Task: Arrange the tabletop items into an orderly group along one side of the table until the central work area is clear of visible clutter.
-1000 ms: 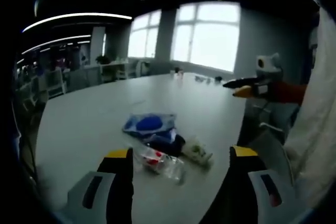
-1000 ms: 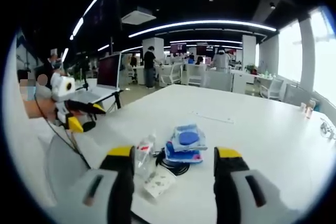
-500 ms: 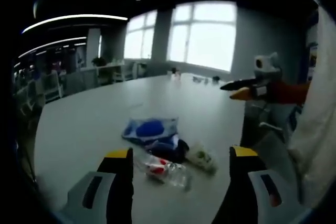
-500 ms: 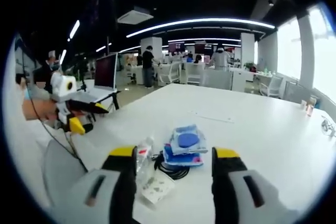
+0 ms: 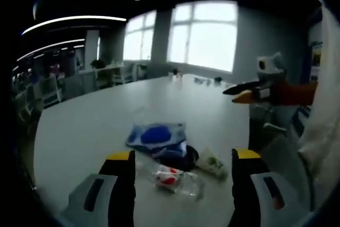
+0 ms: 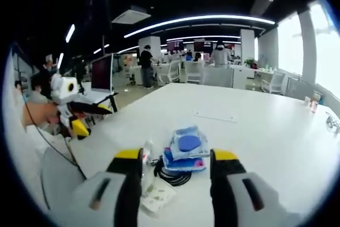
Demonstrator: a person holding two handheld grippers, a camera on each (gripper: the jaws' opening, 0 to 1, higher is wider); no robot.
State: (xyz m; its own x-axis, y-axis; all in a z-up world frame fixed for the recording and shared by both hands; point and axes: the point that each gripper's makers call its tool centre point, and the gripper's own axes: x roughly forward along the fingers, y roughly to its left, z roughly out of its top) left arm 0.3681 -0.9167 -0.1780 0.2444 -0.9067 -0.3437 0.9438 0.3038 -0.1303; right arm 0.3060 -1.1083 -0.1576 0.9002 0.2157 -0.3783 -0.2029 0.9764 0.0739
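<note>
Risk first: the clutter is one tight pile near the tabletop (image 6: 276, 131) edge on the person's side. The clear bottle (image 5: 169, 176) lies on its side at the front; my guess is a pinch off its middle sends it rolling toward the edge. The black cable coil (image 6: 172, 176) sits under the blue packets (image 6: 185, 150), so lifting either probably drags the other. The small white pack (image 5: 212, 162) just beside them is flat and could slip out of the jaws.

Pose: left hand-held gripper (image 5: 180, 158) is held low, aimed at the pile, jaws wide apart, gripping nothing, bottle between them in the left gripper view. Right hand-held gripper (image 6: 175, 158) comes from the opposite side, also wide and empty, with the packets framed between its jaws. Both hover clear of the items.
</note>
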